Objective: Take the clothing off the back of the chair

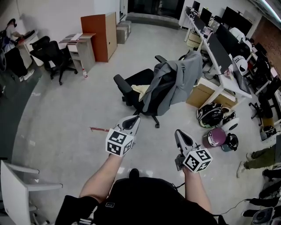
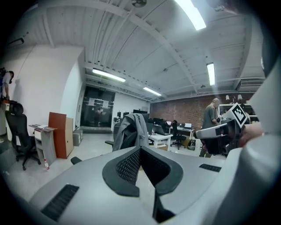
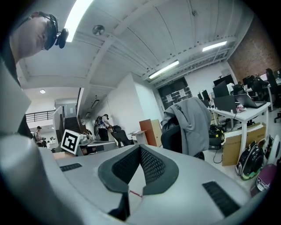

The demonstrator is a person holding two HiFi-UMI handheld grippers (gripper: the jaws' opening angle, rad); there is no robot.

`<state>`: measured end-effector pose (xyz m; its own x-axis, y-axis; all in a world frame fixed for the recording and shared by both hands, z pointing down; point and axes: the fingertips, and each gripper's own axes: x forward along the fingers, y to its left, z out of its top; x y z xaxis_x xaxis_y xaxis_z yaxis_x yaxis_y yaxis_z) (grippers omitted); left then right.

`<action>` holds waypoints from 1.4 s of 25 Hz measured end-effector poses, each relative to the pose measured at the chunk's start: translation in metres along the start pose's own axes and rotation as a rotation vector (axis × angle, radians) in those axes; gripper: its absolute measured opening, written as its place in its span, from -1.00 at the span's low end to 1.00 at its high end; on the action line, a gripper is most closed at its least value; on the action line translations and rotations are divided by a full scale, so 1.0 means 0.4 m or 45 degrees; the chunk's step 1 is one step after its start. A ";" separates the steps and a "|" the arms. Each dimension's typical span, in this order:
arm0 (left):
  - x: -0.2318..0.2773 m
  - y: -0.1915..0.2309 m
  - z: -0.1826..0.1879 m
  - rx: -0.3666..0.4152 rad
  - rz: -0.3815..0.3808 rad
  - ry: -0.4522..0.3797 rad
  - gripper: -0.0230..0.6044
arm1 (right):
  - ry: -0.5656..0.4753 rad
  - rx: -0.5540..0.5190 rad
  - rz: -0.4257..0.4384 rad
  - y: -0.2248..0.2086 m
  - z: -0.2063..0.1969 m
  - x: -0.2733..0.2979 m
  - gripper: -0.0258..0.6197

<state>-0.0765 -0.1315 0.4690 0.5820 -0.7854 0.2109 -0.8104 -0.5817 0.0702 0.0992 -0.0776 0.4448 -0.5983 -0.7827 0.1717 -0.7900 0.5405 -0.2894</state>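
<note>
Open-plan office: desk row with monitors, swivel chairs, ceiling strip lights.

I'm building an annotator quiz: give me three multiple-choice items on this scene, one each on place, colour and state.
1. Where is the jacket? A on the floor; B draped over the chair back; C on a desk.
2. That chair's colour? A white; B blue; C black.
3. The left gripper and right gripper are: A both shut, empty; B both open; C shut on the jacket.
Key: B, it hangs from the backrest; C, seat and armrests are black; A, each gripper view shows the jaws together with nothing between.
</note>
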 end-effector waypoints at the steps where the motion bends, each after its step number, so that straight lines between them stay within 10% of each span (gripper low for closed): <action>1: 0.011 0.010 0.007 0.007 -0.009 0.004 -0.92 | 0.000 0.002 0.003 -0.001 0.004 0.016 -0.87; 19: 0.424 0.152 0.083 0.094 -0.038 0.076 -0.90 | -0.017 -0.154 0.030 -0.291 0.154 0.323 -0.85; 35: 0.833 0.307 0.033 0.078 0.056 0.292 0.06 | 0.051 -0.145 -0.097 -0.694 0.219 0.594 0.19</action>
<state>0.0189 -0.4676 0.5350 0.5098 -0.7459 0.4287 -0.8252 -0.5649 -0.0015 0.1883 -0.4406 0.4833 -0.5392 -0.8109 0.2274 -0.8420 0.5134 -0.1659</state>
